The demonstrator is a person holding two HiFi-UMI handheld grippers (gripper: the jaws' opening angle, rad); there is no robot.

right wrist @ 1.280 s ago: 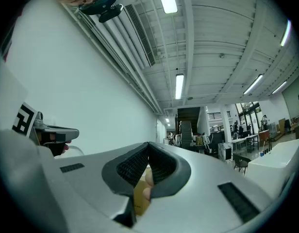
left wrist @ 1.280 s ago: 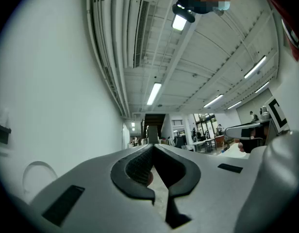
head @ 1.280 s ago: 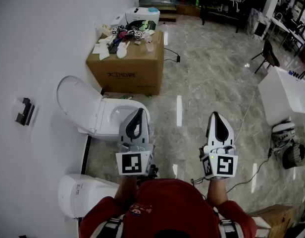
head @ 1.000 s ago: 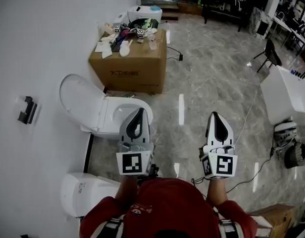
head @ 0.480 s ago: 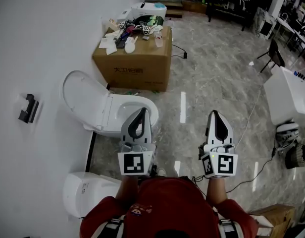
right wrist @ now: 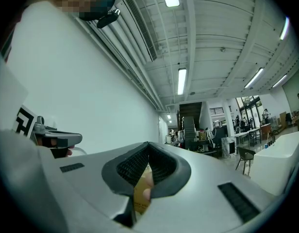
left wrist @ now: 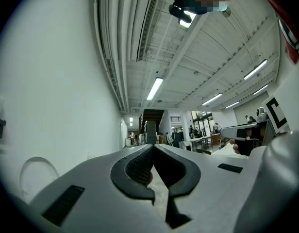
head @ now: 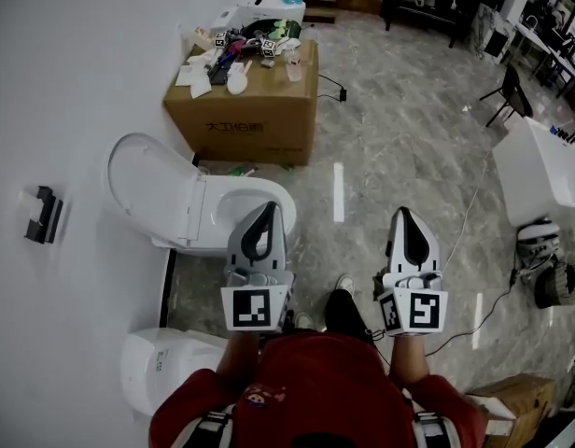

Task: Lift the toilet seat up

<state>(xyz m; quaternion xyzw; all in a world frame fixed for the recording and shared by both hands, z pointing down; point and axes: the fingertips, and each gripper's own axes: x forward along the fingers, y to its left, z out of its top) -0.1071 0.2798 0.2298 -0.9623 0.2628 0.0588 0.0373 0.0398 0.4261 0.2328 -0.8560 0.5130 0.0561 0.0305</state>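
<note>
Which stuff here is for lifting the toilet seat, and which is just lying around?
For the job: open toilet, left gripper, right gripper.
Just lying about: cardboard box, clutter on it, closed toilet, wall holder, chair.

Workshop hall: toilets [head: 233,203] on bare floor [head: 390,138], cardboard box [head: 259,119].

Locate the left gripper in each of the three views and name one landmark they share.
Head view: left gripper, lower centre-left, overlapping the toilet.
Left gripper view: the gripper fills the bottom, jaws together.
Right gripper view: at the left edge, mid-height.
Shared landmark: the white wall.
</note>
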